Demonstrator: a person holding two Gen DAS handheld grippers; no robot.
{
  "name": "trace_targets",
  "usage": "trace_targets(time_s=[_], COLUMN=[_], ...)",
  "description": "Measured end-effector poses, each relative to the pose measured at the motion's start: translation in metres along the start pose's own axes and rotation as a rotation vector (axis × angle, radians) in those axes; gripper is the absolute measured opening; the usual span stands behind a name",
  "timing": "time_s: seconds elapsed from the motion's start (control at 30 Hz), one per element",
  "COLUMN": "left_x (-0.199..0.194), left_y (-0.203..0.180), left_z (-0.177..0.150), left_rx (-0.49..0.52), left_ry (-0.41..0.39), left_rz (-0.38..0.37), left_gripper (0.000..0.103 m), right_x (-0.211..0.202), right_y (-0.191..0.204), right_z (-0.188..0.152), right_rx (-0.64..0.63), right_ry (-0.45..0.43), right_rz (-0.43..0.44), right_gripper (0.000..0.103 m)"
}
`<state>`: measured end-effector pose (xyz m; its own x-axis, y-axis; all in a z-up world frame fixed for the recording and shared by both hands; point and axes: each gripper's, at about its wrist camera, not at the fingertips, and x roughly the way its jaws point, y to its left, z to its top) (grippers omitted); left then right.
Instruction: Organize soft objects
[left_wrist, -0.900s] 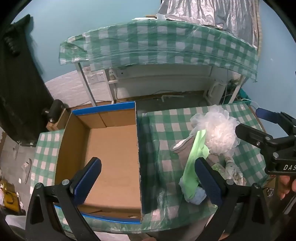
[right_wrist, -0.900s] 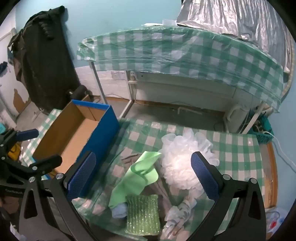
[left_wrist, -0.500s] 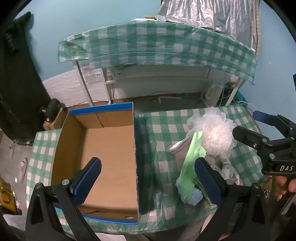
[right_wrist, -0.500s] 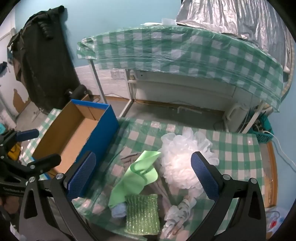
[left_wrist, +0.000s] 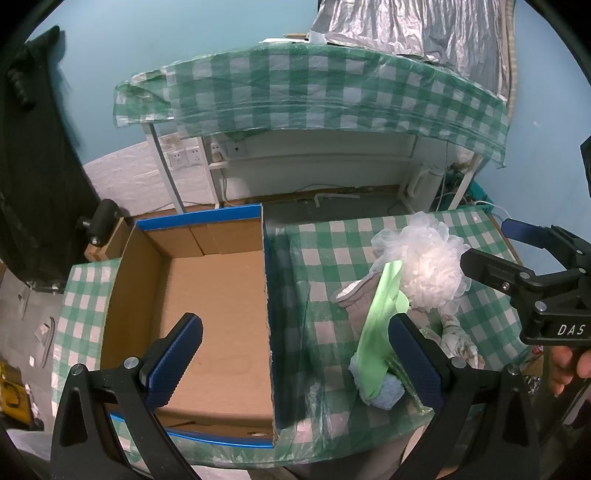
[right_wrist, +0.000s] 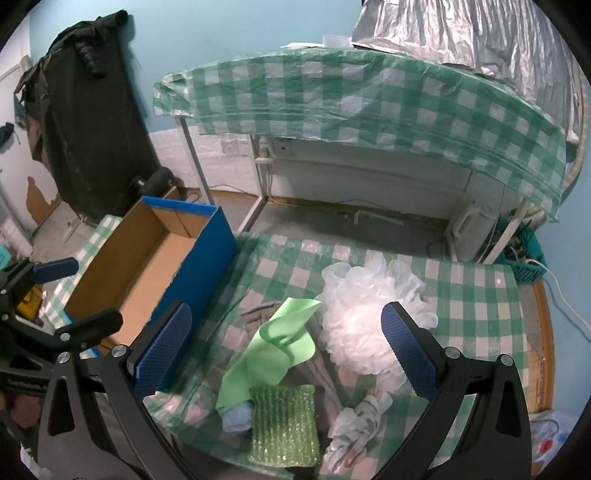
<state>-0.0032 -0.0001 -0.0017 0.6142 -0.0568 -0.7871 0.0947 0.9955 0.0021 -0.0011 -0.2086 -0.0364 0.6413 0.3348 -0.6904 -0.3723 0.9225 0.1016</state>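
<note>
A pile of soft things lies on the green-checked table (right_wrist: 472, 288): a white mesh bath pouf (right_wrist: 365, 306) (left_wrist: 428, 262), a light green cloth (right_wrist: 273, 350) (left_wrist: 380, 325), a green bubbly sponge (right_wrist: 284, 424), a small blue cloth (right_wrist: 236, 417) (left_wrist: 388, 391), a grey cloth (left_wrist: 358, 299) and a patterned sock (right_wrist: 354, 417). An empty cardboard box with blue sides (left_wrist: 207, 306) (right_wrist: 147, 266) stands to their left. My left gripper (left_wrist: 295, 354) hangs open over the box's right wall. My right gripper (right_wrist: 284, 343) hangs open above the pile, holding nothing.
A second table with a checked cover (left_wrist: 314, 88) stands behind, with a floor gap between. A silver foil sheet (right_wrist: 461, 33) lies on it. Dark clothing (right_wrist: 85, 122) hangs at the left. A hand (left_wrist: 565, 365) holds the right gripper's handle.
The left gripper's view has shifted slightly, so box and pile sit a little further left in it. The right gripper has stayed put. Both stay open; nothing was picked up.
</note>
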Motion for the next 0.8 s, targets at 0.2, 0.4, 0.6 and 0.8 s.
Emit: trace_targets(time_s=[0.2,0.4,0.6,0.8], left_x=[0.0005,0.0011,0.0014,0.0032], left_y=[-0.0008,-0.0007,-0.0018,-0.006], left_z=[-0.0002,-0.0004,-0.0012,-0.0023], left_rx=[0.003,0.002,0.004,0.015], left_ry=[0.003,0.006,0.008,0.008], left_rz=[-0.002,-0.005,-0.006,-0.005], left_gripper=[0.101,0.101,0.101,0.101], right_x=[0.0012,0.0014,0.0019,0.0023], right_y=[-0.0003,-0.0007,0.0004,-0.001], right_z=[-0.0024,-0.0017,-0.0043,-0.0039], right_rx=[-0.002,0.001,0.0,0.002], right_ry=[0.001,0.002,0.005,0.007], right_rz=[0.0,0.0,0.001,0.0], right_gripper=[0.102,0.102,0.102,0.102])
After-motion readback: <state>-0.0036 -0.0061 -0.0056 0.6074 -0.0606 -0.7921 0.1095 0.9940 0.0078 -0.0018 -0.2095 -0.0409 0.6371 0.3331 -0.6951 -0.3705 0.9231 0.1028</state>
